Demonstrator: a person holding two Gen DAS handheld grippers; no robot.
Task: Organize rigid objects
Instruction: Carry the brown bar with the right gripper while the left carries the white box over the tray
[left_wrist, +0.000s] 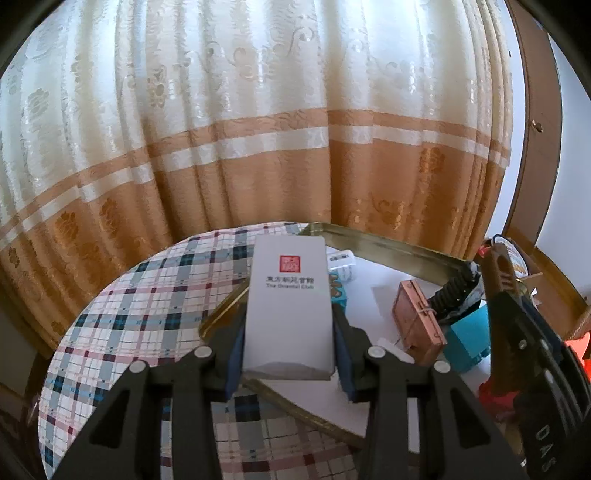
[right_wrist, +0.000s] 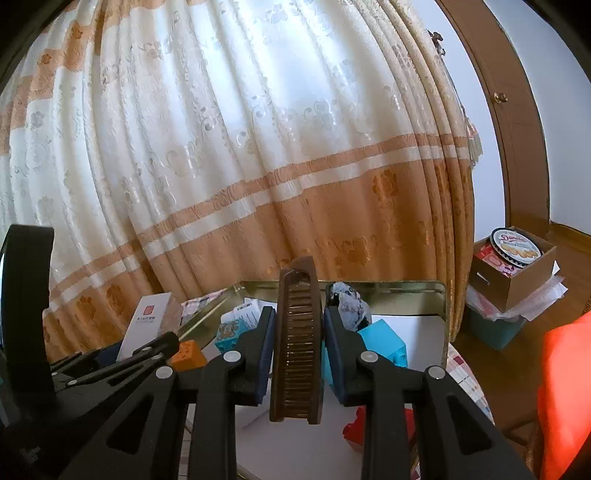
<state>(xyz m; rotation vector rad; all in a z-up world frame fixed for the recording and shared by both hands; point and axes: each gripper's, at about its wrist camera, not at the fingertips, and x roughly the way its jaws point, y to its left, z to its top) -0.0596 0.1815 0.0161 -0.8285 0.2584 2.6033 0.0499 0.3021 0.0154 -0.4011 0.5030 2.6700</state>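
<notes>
On the round table under a plaid cloth of blue, pink and white checks (left_wrist: 147, 314), a shallow gold-rimmed metal tray with a white floor (left_wrist: 388, 245) sits toward the right side, its left edge crossing the cloth.

The left gripper (left_wrist: 290, 354) has its jaws narrowly apart and pressed against both long sides of a tall white cardboard box with a red square seal and dark lettering (left_wrist: 290, 306). The box is held above the tray's left rim, its printed face turned up toward the camera.

To its right, inside the tray, a small white packet (left_wrist: 341, 260) lies near the far rim, and a teal block with a printed figure (left_wrist: 338, 293) shows just past the box's right edge. Farther right, a copper-coloured flat rectangular case (left_wrist: 417, 314) stands tilted on the tray floor, beside a bright blue plastic brick (left_wrist: 467, 338).

The right gripper (right_wrist: 299, 354) is closed almost fully, its blue pads clamped on the two flat sides of a dark brown wooden comb (right_wrist: 295, 350), which stands upright over the tray's middle. Behind it sits a crumpled dark speckled packet (right_wrist: 351, 302); below it, a red brick (right_wrist: 354, 432) lies by the tray's near edge. An orange brick (right_wrist: 188, 354) sits at the tray's left.
</notes>
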